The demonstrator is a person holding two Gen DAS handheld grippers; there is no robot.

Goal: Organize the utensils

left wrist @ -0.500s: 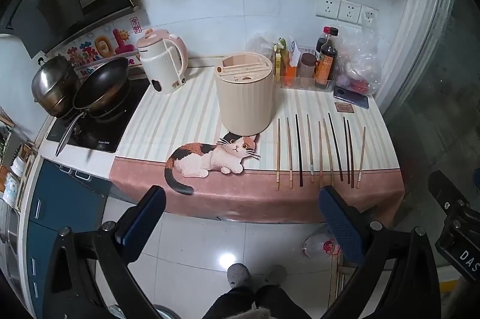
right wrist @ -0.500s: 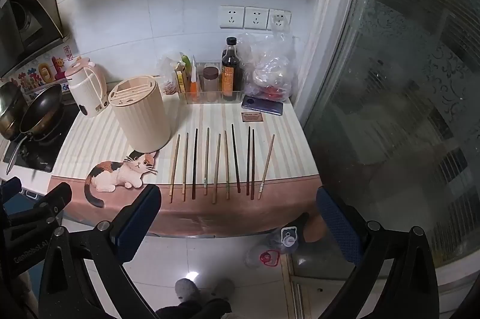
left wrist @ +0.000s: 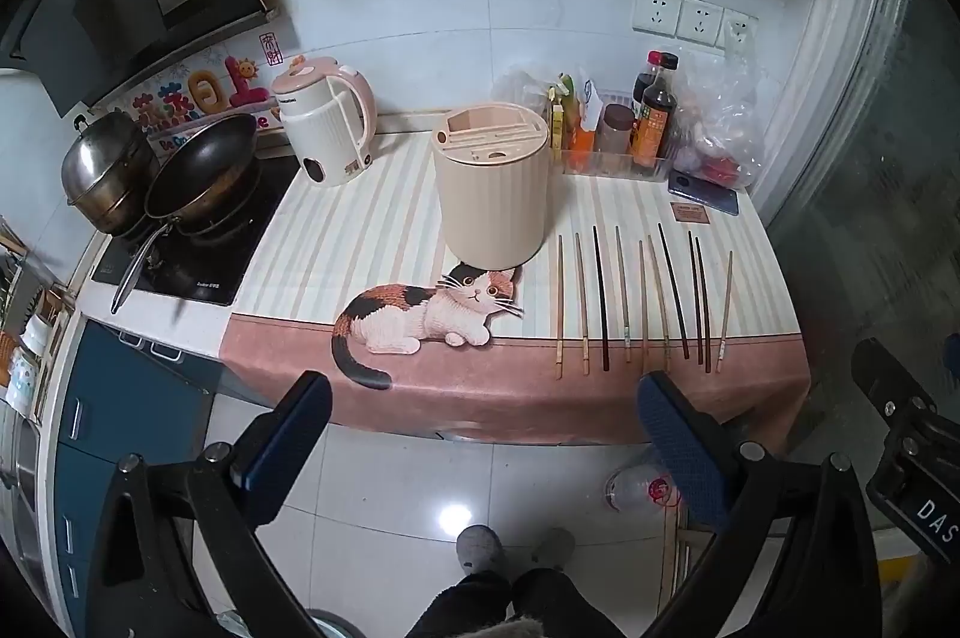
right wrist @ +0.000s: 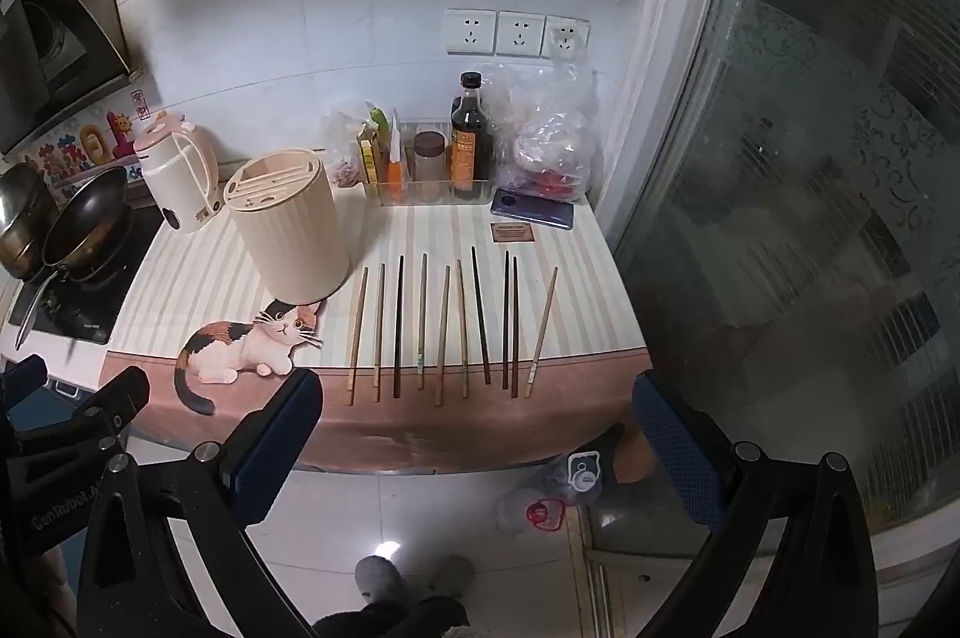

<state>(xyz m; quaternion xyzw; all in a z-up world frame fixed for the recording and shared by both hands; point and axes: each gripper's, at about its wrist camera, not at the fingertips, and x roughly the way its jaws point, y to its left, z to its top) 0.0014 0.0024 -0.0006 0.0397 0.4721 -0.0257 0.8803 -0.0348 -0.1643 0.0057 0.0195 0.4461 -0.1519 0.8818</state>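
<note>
Chopsticks lie side by side, lengthwise toward the wall; both grippers gape empty.

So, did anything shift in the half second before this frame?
Nothing visibly changed. Both hand-held grippers, left and right, hang open short of the counter, and the chopsticks lie in their row beside the beige holder.

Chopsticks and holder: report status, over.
Left tongs and right tongs open, empty, short of the counter. Chopsticks in a row beside the cream holder, none slotted. Nothing blocking the row.
</note>
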